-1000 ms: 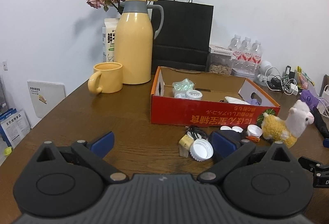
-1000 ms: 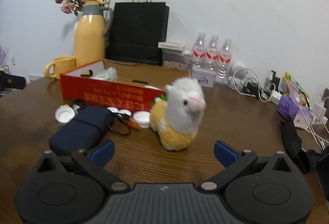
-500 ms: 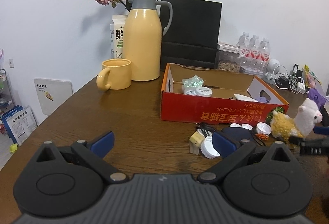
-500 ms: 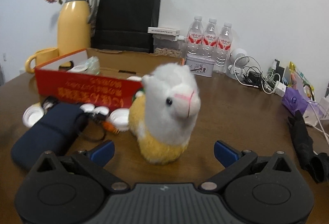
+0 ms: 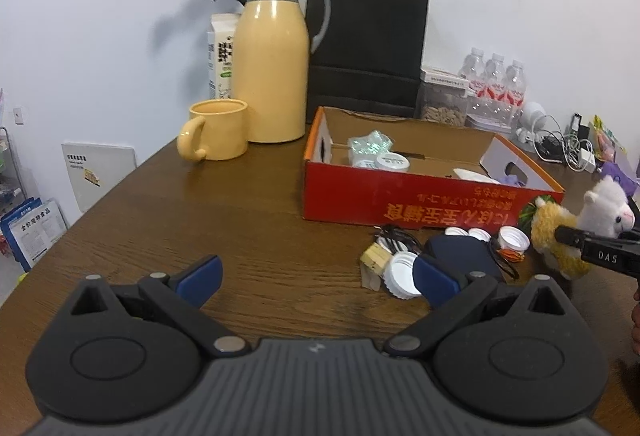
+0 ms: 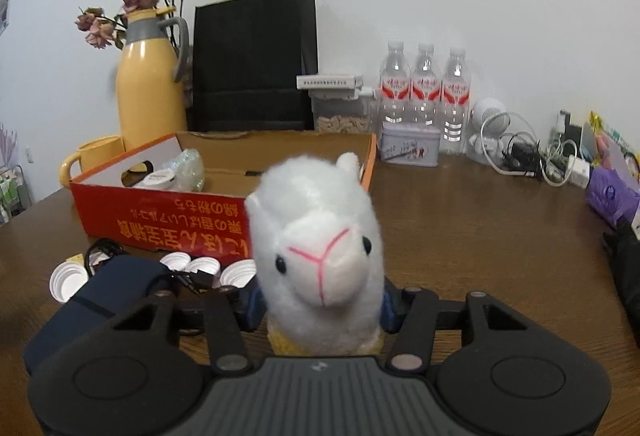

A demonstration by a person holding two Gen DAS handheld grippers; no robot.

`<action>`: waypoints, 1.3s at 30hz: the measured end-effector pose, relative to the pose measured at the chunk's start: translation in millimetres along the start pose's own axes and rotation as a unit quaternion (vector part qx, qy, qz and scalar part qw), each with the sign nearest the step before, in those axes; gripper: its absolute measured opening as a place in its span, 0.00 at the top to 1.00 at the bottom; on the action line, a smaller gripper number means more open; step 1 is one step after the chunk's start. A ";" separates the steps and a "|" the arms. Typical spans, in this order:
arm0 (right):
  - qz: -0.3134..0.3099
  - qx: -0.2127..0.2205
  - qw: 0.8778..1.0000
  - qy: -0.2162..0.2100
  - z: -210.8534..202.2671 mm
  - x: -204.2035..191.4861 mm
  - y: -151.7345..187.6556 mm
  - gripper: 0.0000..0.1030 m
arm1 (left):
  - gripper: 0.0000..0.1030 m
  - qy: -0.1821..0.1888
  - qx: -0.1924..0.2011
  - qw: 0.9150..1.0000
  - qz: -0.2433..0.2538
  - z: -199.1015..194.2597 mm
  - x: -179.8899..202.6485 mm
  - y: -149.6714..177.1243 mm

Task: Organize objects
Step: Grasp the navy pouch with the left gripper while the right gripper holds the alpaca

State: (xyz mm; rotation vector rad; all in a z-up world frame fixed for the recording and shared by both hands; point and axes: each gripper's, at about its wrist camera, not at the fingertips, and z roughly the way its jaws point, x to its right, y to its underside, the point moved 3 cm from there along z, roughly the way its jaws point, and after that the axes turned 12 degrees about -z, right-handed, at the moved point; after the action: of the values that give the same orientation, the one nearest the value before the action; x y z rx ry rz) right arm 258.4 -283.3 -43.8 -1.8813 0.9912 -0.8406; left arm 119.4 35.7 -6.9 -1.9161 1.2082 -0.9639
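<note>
The right hand-held gripper has just been closing, and its blue pads now sit against both flanks of the plush alpaca — it pinches the toy low on the body, the white head rising straight up between the fingers and facing the camera. In the left wrist view the same black finger reaches across the alpaca's yellow body from the right edge. The toy stands upright on the bench, so its long axis is vertical and crosswise to the grip, and it still looks to be resting on the wood rather than lifted.

The relation that matters next, as I judge it: the red cardboard box lies just behind and to the left of the alpaca, open at the top, with a small jar and a crinkled wrapper already inside. Getting the toy in probably means raising it over the near wall.

The left hand-held gripper is spread wide and holds nothing — it hovers over bare bench, well apart from the toy, with a navy pouch and white bottle caps beyond its right finger. The right hand is plainly the nearer one
</note>
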 end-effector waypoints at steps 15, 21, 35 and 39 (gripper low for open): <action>-0.022 0.047 0.999 0.015 -22.1 -8.6 -1.2 0.52 | 0.00 0.068 -0.091 0.993 0.032 36.6 80.6 38.4; -0.010 0.057 0.998 0.021 -28.2 -1.2 -1.1 0.52 | 0.00 0.053 -0.110 0.992 0.017 54.3 100.6 40.8; -0.003 0.071 0.997 0.010 -34.5 2.1 -1.1 0.52 | 0.30 -0.002 -0.111 0.993 0.038 89.0 126.4 48.9; -0.002 0.072 0.997 0.009 -35.2 1.8 -0.8 0.52 | 0.34 0.006 -0.104 0.994 0.036 85.8 124.9 48.5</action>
State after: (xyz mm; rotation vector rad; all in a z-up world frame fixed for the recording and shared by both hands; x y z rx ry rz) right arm 230.3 -297.1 -27.6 -1.7576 0.9130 -0.9085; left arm 208.8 -84.1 -61.4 -2.0133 1.4228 -0.8408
